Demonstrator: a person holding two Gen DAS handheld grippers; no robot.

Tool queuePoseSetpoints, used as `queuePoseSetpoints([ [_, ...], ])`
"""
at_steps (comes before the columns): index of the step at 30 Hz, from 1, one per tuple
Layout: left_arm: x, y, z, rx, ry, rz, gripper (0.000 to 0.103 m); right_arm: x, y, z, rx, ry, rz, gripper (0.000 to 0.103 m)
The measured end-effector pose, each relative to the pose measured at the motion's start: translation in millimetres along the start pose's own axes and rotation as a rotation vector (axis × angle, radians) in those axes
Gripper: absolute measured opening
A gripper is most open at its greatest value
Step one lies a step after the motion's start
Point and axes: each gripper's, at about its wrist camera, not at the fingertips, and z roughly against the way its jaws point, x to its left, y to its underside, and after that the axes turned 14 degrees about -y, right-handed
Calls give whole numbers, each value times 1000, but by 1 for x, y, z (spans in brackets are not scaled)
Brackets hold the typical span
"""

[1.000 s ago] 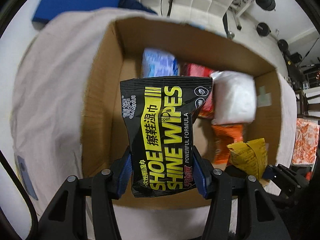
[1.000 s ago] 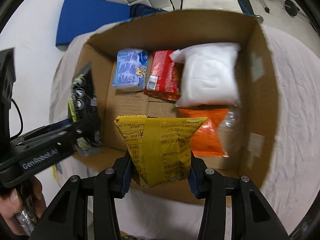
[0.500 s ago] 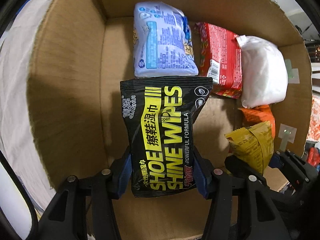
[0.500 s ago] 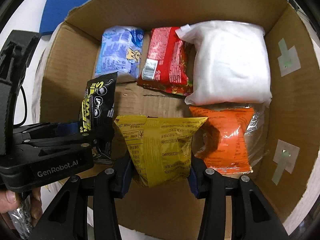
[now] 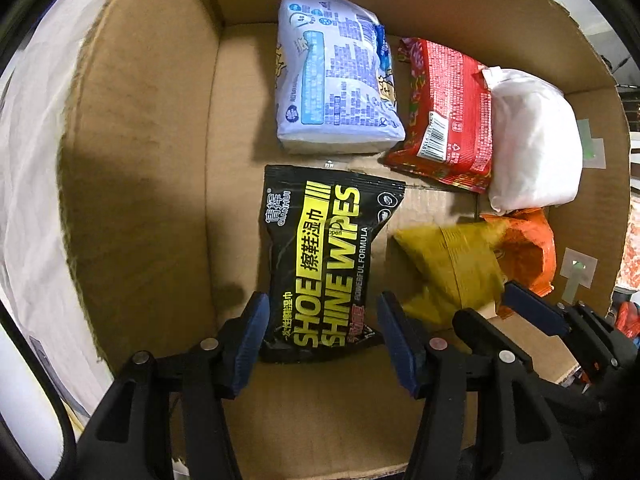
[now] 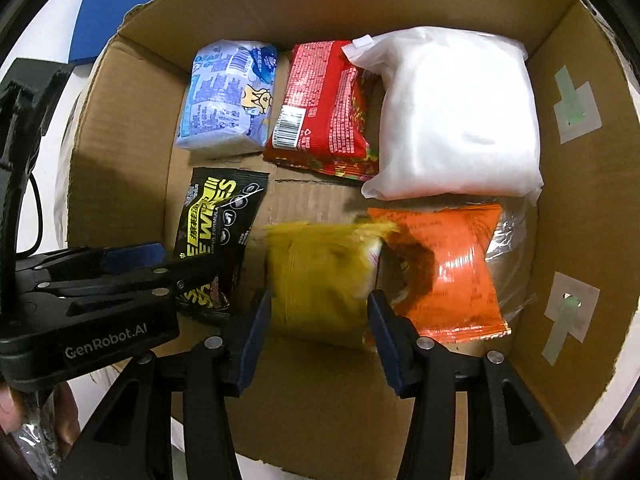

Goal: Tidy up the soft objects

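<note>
Both wrist views look steeply down into the open cardboard box (image 5: 132,168), close in, box walls filling nearly the whole picture. Left wrist view sits over the box's left half, its left claw (image 5: 320,332) at the bottom edge. Right wrist view sits further right, its right claw (image 6: 316,320) at the bottom. Shared: box floor and all packs. Each view catches the other claw at its side.

Both fisheye views bend hard at their dark, vignetted rims. Light falls from above, bright on the white bag (image 6: 456,116), with glare on the orange packet (image 6: 452,276). The yellow packet (image 6: 320,284) smears with motion blur; the cardboard box's left wall (image 5: 132,184) lies shadowed.
</note>
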Motion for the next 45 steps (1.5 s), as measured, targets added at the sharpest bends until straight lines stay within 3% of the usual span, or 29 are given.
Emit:
queuePoseSetpoints([
  [8,-3,8,21,-52,3,8,67,10,3,15,-24,29,8,74],
  [19,-10,31,78,-203,0,45,68,2,19,75,-95,86,4,76],
  [20,-10,34,81,-216,-1,49,70,-1,21,80,-103,85,1,79],
  [22,-8,38,87,-243,-13,54,93,-4,23,88,-120,89,-7,97],
  [25,-5,39,95,-279,-39,63,98,-10,28,108,-164,98,-20,103],
  [39,-9,48,111,-321,-75,73,98,-23,39,131,-204,142,-55,103],
  [45,-9,63,141,-381,-65,95,99,-20,46,146,-221,134,-48,103],
])
